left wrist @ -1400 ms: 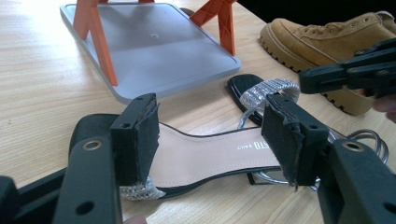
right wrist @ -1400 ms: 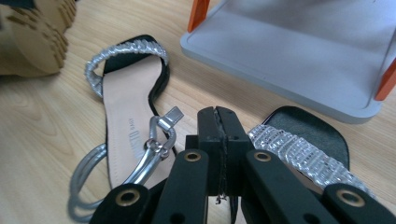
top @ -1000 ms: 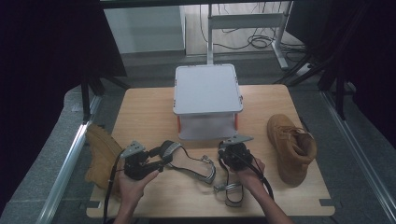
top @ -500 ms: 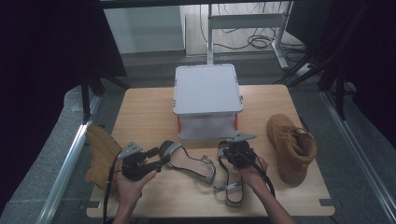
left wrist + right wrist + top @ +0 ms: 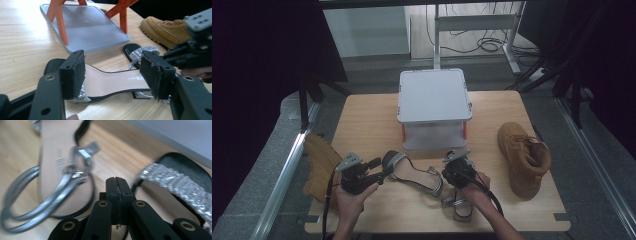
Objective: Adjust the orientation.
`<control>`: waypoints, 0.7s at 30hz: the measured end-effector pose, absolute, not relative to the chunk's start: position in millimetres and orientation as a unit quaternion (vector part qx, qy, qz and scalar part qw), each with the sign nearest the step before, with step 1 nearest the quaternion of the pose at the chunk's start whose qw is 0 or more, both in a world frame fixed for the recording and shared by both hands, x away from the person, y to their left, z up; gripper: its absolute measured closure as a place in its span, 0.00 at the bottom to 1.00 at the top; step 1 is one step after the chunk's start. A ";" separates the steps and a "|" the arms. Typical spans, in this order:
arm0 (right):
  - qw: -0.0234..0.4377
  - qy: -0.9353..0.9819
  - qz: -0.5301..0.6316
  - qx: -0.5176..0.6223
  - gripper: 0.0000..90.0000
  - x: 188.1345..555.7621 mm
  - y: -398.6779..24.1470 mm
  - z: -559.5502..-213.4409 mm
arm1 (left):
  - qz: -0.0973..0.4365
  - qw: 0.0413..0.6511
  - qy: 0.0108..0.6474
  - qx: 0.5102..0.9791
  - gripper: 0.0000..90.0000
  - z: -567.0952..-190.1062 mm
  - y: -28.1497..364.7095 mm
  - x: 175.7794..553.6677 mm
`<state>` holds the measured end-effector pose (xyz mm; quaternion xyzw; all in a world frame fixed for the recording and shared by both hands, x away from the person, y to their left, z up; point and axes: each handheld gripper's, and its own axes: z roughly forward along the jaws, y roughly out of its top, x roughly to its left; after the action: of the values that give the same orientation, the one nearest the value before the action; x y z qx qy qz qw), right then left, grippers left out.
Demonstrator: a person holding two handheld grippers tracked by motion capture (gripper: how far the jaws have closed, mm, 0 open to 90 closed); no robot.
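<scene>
Two silver-strapped sandals lie at the front of the wooden table [image 5: 362, 125], a gripper at each

The left gripper [image 5: 379, 169] stands spread wide around the toe end of the left sandal [image 5: 414, 172] — its pads [image 5: 75, 72] sit either side of the sole without pressing. The right gripper [image 5: 451, 165] is clenched on nothing, its jaws pressed together just between the right sandal [image 5: 175, 182] and the first one's ankle strap. A grey lidded box [image 5: 433, 95] stands behind them; a tan boot [image 5: 524, 157] lies to the right — another tan boot [image 5: 319, 165] at the left edge
</scene>
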<state>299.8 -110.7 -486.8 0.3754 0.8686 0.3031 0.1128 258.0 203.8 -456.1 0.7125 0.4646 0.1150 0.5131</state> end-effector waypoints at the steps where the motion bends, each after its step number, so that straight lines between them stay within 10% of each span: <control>1: 0.107 0.872 0.302 0.369 1.00 298.1 -109.0 -486.0 | 0.115 0.513 0.465 0.712 0.42 -456.1 203.8 258.0; 21: 0.095 0.880 0.306 0.350 1.00 277.7 -103.5 -484.3 | 0.103 0.507 0.470 0.715 0.41 -462.1 206.6 260.7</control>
<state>277.7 -103.5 -484.3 0.3496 0.8803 0.3063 0.0950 260.7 206.6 -462.1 0.7148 0.4702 0.1034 0.5072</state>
